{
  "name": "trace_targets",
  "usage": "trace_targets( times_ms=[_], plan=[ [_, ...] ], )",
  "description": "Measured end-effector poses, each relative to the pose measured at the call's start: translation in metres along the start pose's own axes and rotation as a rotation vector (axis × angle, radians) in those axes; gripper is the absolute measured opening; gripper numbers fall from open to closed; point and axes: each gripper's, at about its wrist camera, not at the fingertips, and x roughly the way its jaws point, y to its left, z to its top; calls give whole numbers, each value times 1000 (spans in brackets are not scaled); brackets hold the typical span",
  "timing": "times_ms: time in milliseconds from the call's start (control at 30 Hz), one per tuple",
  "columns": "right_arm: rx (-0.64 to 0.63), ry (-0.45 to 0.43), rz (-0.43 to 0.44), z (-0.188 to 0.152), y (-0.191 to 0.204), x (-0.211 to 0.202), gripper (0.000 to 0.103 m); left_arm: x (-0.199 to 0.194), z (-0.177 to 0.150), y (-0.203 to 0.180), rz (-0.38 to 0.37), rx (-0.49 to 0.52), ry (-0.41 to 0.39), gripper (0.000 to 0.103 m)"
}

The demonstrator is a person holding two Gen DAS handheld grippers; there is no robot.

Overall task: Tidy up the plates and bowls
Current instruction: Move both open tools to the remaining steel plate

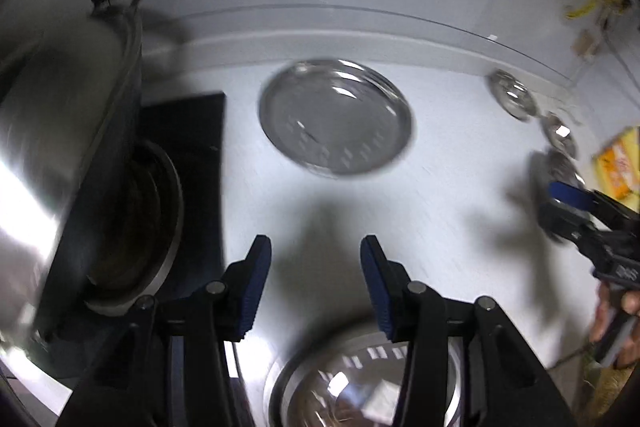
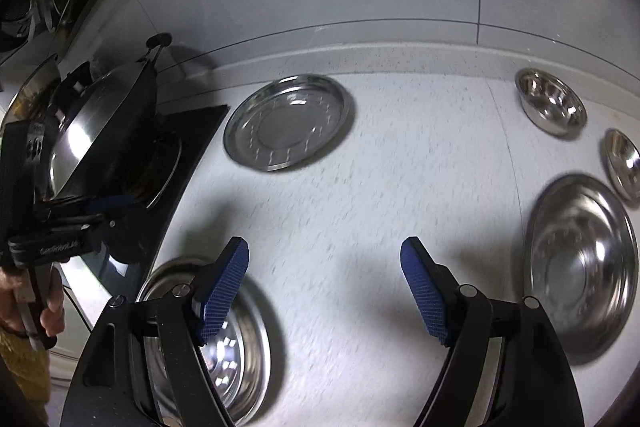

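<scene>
With both grippers, L (image 1: pixel 316 251) and R (image 2: pixel 325 255), wide open and empty, bring R down square over the near-right plate's (image 2: pixel 582 267) rim, far plate (image 2: pixel 289 123) w/ bowls (image 2: pixel 551 103) far right.

We see steel plate (image 2: pixel 289 123) flat near the backsplash | second plate (image 2: pixel 582 263) at right | third plate (image 2: pixel 224 343) nearest | two small steel bowls (image 2: pixel 551 103) (image 2: pixel 622 163) upright, far right.
</scene>
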Motion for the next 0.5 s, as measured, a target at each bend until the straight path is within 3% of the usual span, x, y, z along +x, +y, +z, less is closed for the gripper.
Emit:
trace_targets(
  times_ms=[167,500],
  plan=[
    [-26,19,19,34,-10,32,75,38,41,1,50,-24,30,45],
    [-40,109,56,89,-22,122,75,120,88,25,26,-150,105,45]
  ],
)
